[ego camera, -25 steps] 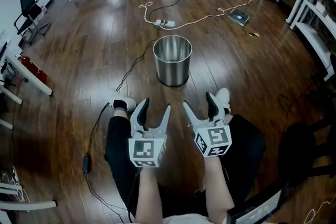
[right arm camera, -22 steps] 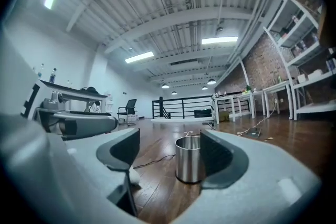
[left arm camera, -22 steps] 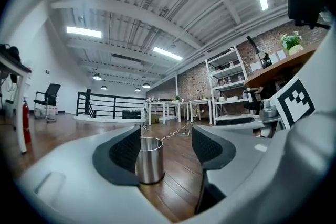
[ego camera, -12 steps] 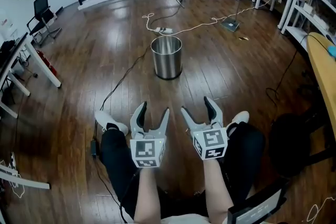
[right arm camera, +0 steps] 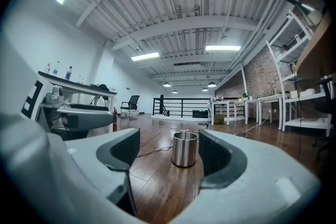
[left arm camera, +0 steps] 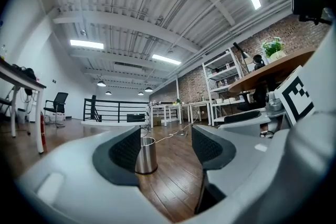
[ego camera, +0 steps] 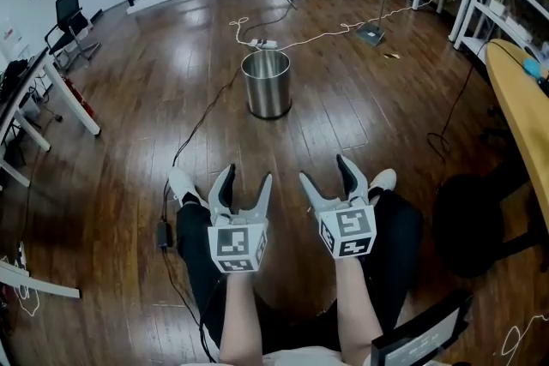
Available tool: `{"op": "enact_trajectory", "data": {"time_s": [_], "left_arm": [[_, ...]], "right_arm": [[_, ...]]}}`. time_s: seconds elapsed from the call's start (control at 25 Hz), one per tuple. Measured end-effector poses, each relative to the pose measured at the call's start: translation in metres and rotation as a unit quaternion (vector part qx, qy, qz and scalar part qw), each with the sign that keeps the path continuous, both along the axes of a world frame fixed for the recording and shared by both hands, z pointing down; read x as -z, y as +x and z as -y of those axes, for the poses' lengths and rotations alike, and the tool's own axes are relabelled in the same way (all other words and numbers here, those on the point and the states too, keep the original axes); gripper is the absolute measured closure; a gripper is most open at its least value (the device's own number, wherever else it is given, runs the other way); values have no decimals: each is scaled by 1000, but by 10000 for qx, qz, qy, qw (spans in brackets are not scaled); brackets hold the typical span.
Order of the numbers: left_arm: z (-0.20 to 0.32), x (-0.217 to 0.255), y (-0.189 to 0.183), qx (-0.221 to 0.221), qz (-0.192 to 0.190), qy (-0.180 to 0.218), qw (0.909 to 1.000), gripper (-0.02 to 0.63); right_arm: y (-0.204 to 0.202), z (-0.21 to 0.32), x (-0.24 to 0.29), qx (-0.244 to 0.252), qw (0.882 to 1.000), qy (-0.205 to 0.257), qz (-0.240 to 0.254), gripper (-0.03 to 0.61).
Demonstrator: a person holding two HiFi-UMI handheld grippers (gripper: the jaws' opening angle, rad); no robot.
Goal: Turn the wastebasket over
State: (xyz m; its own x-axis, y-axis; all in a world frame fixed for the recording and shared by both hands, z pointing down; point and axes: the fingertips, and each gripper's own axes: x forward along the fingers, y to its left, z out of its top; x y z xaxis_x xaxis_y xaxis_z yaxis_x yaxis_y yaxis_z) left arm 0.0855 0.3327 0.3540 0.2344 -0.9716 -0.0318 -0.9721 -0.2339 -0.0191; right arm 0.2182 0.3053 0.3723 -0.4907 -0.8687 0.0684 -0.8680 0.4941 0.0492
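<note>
Wastebasket [ego camera: 267,84] stands upright, mouth up, on the wood floor [ego camera: 120,124], well ahead of the person, nothing touching it. Left gripper [ego camera: 247,177] is wide, its jaws have just been opening, nothing between them. Right gripper [ego camera: 325,171] is wide too, empty. Both are held level over the person's legs, well apart from the basket. In both gripper views it only shows far off through the jaw gap.

Fits 2 stages: a basket waiting to be tipped, or one set mouth-up after a flip. Can't tell which.

Judgement: the smooth steel wall likely slips, so any grip is surer on the rim, with 2 grippers on opposite sides. Cable [ego camera: 206,117] and power strip [ego camera: 259,43] lie near it, a snag risk.
</note>
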Motion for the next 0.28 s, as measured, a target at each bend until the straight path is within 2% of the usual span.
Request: {"op": "enact_trajectory", "data": {"time_s": [0.28], "left_arm": [[-24, 28, 14, -48, 71, 168, 9998, 303]], "right_arm": [[22, -24, 34, -152, 9995, 258, 28, 247]]}}
